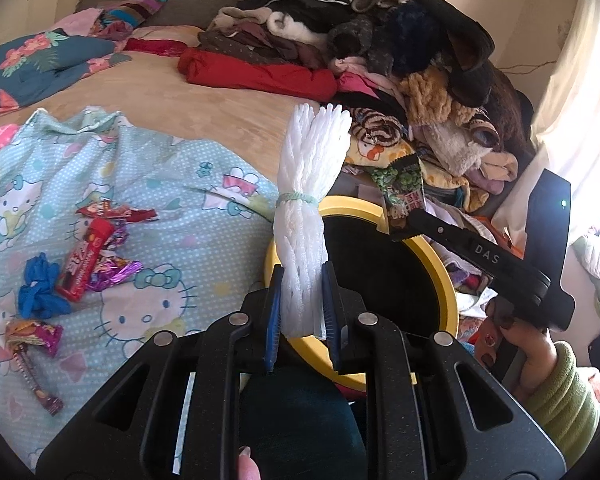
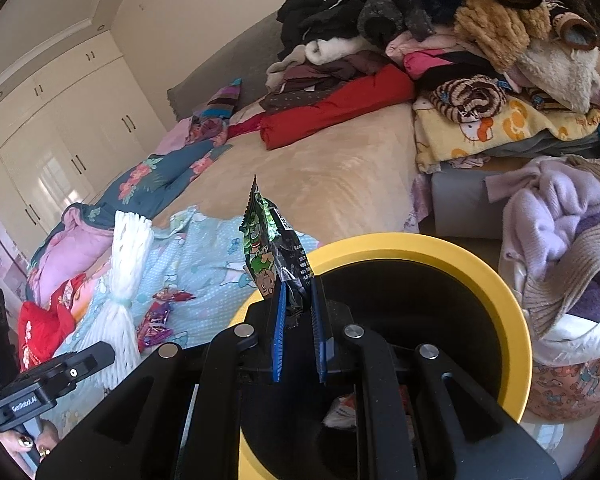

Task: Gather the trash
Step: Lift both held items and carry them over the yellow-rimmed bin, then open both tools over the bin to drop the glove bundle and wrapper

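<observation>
Much of the yellow-rimmed bin (image 2: 496, 280) is hidden behind the two gripper bodies, and its black inside is too dark to read except for a pale crumpled scrap (image 2: 342, 414) low down, half covered by the right gripper's frame. The right gripper (image 2: 298, 312) is clamped on a green snack wrapper (image 2: 268, 248), held upright just over the bin's near rim; the wrapper's print is too small to read. The left gripper (image 1: 300, 308) is closed on a bundle of white foam netting (image 1: 306, 216), tied at its middle with a pale green band and standing upright in front of the bin's rim, blocking part of it. Beside the bin, on the Hello Kitty sheet (image 1: 160, 184), lie more pieces: a red candy wrapper (image 1: 85, 262), a purple foil wrapper (image 1: 118, 272), a crumpled blue glove (image 1: 40, 292) and another wrapper (image 1: 32, 344). Behind the bin a heap of clothes (image 1: 380, 40) covers the bed, its far edge cut off by the frame.
</observation>
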`<state>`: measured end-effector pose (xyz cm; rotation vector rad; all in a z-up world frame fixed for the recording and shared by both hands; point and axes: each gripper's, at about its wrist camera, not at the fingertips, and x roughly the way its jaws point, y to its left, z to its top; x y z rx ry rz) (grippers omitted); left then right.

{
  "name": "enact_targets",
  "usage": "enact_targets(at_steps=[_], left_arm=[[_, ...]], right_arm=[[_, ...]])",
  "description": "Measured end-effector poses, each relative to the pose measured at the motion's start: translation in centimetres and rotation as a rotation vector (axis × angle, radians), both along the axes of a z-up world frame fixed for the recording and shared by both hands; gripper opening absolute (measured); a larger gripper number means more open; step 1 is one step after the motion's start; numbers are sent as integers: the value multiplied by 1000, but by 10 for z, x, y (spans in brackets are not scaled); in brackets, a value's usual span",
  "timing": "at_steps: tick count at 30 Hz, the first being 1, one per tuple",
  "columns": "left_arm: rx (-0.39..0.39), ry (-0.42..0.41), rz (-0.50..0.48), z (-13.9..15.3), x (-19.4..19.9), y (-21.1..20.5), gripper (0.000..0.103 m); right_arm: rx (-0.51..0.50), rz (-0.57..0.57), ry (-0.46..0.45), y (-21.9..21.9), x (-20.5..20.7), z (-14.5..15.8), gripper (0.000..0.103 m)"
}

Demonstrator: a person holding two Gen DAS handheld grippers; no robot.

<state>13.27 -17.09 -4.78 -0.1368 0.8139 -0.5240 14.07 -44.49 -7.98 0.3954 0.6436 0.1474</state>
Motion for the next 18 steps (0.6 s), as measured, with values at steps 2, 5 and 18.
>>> enact_targets(at_steps=[2,5,18], left_arm=[[3,2,-10,-2,-1,-5,13],[13,10,-25,-7,0,-13,13],[50,65,-81,-33,6,-44,13]], right_arm=[[2,-9,6,-3,0,-2,12],[0,-23,19,-10,1,-6,12],[23,-64,91,-32,6,-27,12]])
